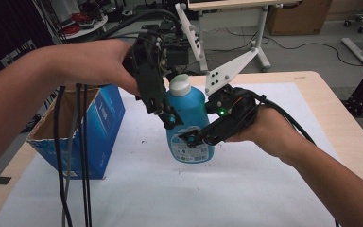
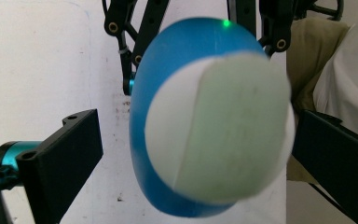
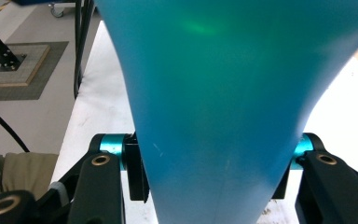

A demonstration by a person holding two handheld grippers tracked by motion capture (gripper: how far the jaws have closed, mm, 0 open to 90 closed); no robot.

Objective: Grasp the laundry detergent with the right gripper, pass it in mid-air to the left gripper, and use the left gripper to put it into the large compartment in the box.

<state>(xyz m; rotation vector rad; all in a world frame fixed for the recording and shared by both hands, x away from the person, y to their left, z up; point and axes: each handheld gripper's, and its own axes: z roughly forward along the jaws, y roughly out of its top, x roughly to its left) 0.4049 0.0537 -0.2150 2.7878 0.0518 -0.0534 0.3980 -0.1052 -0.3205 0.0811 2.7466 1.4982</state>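
A blue bottle [image 1: 189,118] with a white cap [image 1: 179,85] and a label low on its front stands nearly upright over the white sheet. My right gripper [image 1: 196,137] comes in from the right and is shut on the bottle's lower body [image 3: 223,93], a jaw pressed on each side. My left gripper [image 1: 172,111] reaches down from the upper left. It is open, its jaws straddling the bottle's top. In the left gripper view the cap [image 2: 219,130] sits between the jaws, with a gap on the left side. I cannot tell whether the bottle touches the sheet.
An open blue cardboard box [image 1: 99,123] stands at the table's left edge, with black cables [image 1: 82,165] hanging in front of it. A white sheet [image 1: 246,189] covers the wooden table [image 1: 345,137]. White desk legs [image 1: 264,42] stand on the floor beyond the far edge.
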